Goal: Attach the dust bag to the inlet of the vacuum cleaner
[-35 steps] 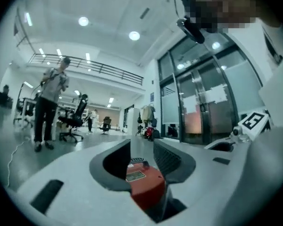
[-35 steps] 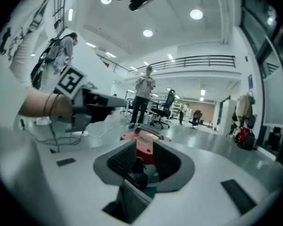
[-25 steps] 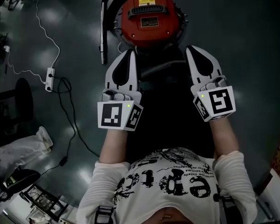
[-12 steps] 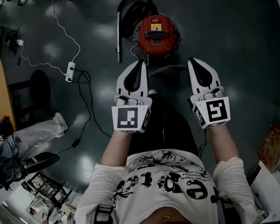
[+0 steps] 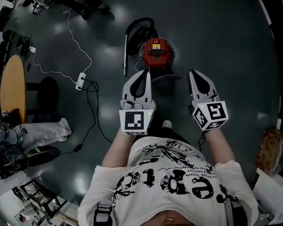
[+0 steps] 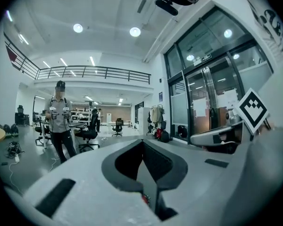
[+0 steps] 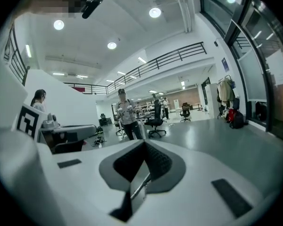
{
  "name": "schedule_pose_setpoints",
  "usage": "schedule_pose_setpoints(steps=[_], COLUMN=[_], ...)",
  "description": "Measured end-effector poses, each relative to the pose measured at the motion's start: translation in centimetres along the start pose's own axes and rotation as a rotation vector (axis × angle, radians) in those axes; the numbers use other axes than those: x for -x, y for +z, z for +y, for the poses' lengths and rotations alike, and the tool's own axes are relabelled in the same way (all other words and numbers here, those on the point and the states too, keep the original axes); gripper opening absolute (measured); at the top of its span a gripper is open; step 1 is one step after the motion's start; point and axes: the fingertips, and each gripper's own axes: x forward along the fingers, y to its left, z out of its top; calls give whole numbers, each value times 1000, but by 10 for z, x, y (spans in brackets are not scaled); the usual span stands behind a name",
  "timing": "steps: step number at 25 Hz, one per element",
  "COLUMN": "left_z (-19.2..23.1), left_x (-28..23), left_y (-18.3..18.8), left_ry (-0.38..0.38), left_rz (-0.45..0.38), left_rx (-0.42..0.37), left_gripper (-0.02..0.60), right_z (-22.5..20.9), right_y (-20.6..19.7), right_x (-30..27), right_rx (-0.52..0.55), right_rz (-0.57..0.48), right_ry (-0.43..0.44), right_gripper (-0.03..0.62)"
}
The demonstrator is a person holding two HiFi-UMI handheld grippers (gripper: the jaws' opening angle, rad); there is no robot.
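The red vacuum cleaner [image 5: 155, 52] stands on the dark floor far below, its black hose [image 5: 137, 32] curled behind it and its wand [image 5: 125, 55] lying to its left. No dust bag shows that I can make out. My left gripper [image 5: 145, 71] and right gripper [image 5: 193, 72] are held side by side in front of my chest, high above the vacuum. Both are shut and hold nothing. In the left gripper view the left gripper [image 6: 142, 140] points level across a large hall. In the right gripper view the right gripper [image 7: 145, 142] points a little downward.
A white power strip [image 5: 80, 81] with its cable and a black cord [image 5: 92, 112] lie left of the vacuum. A round wooden table [image 5: 14, 91], a dark stool [image 5: 49, 91] and a pale bundle [image 5: 45, 131] are at the left. People stand in the hall [image 6: 61, 126].
Both grippers have risen together, still shut and empty. The head view has risen too, so the vacuum looks smaller and farther below, and more floor shows.
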Motion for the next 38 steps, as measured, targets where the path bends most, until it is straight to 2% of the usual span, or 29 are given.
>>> schedule_pose_setpoints(steps=[6,10,14,23,33,38], left_z=[-42,-55,-58,-84,-99,-104], left_x=[44,63,75,79,81,81], left_y=[-4,-4,-7,-5,-20,-20], left_ry=[-7,6,23,30,15,5], left_rz=[8,9,10,4,57,59], left_rx=[-57,-25,45,24,55,57], left_gripper=[5,5,5,5,5,5], right_z=[12,19,23,23,26,24], right_y=[-6,-8,-12,-19,-22,-20], right_x=[53,73,85,104,110,111], right_rx=[6,-12,17,116,140,104], right_rz=[-10,-17,-22,-11,-2,-2], right_ry=[2,14,25,27,46,48], right_gripper=[2,2,2,2,2,2])
